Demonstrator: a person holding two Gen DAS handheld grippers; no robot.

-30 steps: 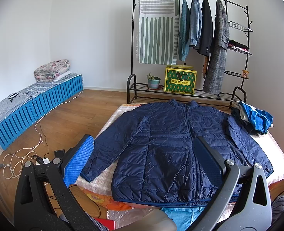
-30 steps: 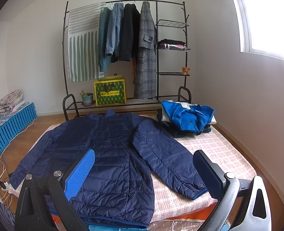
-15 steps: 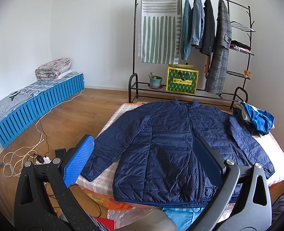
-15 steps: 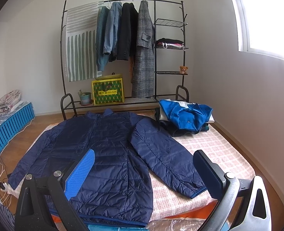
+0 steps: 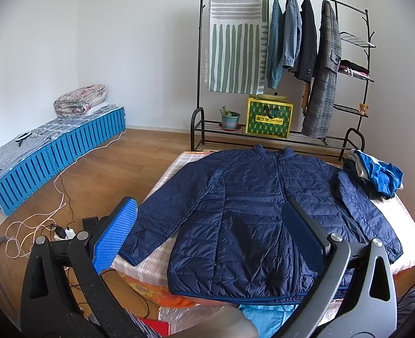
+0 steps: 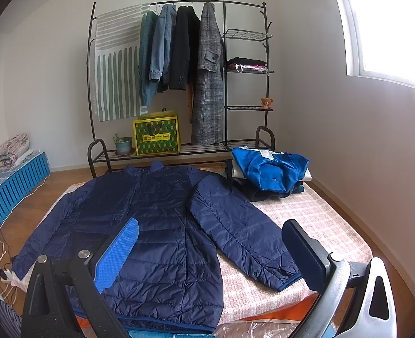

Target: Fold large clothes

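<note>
— Navy quilting all over the bed (image 6: 320,225): is that the jacket (image 5: 258,208) you're meant to fold?

— Yes. It lies flat and face up, collar toward the far edge by the rack (image 6: 179,146), hem at the near edge below me. Both sleeves are spread out to the sides; the one on my right ends near the near right corner.

— So nothing folded yet?

— Not on this one, as far as I can judge. No sleeve is turned in and the body isn't doubled. At the far right corner there's a pile (image 6: 269,174) with a blue garment on top, apart from the jacket; I can't tell whether that counts as finished work.

— And your tools?

— My left gripper (image 5: 210,231) and right gripper (image 6: 210,242) both hover above the hem with fingers spread wide, pinching nothing.

— What's left, then?

— Everything, I'd say: bring each sleeve across the chest, then fold the body up from the hem.
</note>
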